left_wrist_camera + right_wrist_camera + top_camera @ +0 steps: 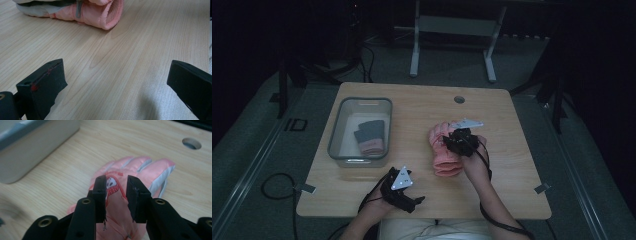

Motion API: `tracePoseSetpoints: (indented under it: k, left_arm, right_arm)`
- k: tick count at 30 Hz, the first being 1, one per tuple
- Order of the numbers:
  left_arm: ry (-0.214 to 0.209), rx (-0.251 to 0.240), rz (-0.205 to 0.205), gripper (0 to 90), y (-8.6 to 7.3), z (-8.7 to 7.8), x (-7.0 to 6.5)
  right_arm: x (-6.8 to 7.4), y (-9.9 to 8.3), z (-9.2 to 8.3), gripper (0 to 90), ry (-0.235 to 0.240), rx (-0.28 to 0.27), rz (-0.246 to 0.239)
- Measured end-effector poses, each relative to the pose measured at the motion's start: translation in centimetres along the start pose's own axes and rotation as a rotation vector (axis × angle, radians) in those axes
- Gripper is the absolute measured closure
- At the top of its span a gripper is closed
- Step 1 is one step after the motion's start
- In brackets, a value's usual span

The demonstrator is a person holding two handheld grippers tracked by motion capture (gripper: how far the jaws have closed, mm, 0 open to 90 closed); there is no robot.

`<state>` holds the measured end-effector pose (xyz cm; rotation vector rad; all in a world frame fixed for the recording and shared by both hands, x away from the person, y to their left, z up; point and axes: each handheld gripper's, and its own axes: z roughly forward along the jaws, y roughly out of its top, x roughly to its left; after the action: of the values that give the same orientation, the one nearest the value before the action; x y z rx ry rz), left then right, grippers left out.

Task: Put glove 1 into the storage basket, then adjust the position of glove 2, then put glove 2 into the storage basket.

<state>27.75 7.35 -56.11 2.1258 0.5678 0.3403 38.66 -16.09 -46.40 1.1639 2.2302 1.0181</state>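
The work in hand is judged to be the tidying of gloves into the bin [343, 107], and it appears about half done. 1 dark glove [370, 135] with a pink cuff is already seen lying inside the bin, at the left half of the table [412, 105]. 1 pink glove [443, 150] is left outside it, lying flat on the wood near the middle of the table, well apart from the bin, with its fingers pointed away from the person and its cuff toward the near edge. In the right gripper view, a white panel along the side of the glove and a small red patch on its back are made out. The right gripper [116, 198] is held just above the back of this glove; its jaws are parted by a narrow gap, and no fabric is seen pinched between them, so the glove is not gripped at this moment. The left gripper [115, 85] is rested near the front edge of the table, its jaws spread wide over bare wood, with nothing between them. What is left, by this reading, is for the pink glove to be grasped, carried across and placed in the bin. Counted: 2 gloves, 1 bin, 2 grippers, 1 round hole [459, 99] in the tabletop.
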Motion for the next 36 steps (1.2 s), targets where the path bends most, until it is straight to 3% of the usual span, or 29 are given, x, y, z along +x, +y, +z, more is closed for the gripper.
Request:
tracePoseSetpoints:
  k: [5,18,21,25,29,32,35,36]
  left_arm:
    - [-0.004,0.000,-0.002,1.4,0.0,0.0,0.0]
    - [-0.014,-0.024,-0.026,1.4,0.4,-0.3,0.0]
    - [-0.007,-0.045,-0.049,1.5,1.3,-0.7,0.0]
    - [0.024,-0.027,-0.089,3.1,2.2,-1.1,-0.3]
    - [0.043,-0.052,-0.128,3.2,3.6,-1.6,0.0]
    - [0.017,-0.097,-0.168,4.2,4.9,-1.6,0.7]
    - [0.019,-0.094,-0.161,4.8,5.9,-1.2,1.2]
    - [0.025,-0.082,-0.146,4.9,6.8,-0.6,1.7]
  right_arm:
    - [-0.4,0.4,-1.1,67.1,0.010,-0.026,-0.010]
    - [-1.5,-0.3,-1.7,65.8,0.022,-0.020,-0.017]
    - [-2.3,-0.3,-2.3,63.7,0.044,-0.033,-0.050]
    - [-3.1,-0.1,-2.7,61.9,0.056,-0.032,-0.101]
    - [-4.0,0.2,-3.1,62.2,0.049,-0.035,-0.098]
    - [-4.4,0.4,-3.3,62.5,0.047,-0.052,-0.093]
    - [-4.5,0.6,-3.4,62.7,0.050,-0.064,-0.088]
    - [-4.4,0.7,-3.5,62.7,0.056,-0.073,-0.089]
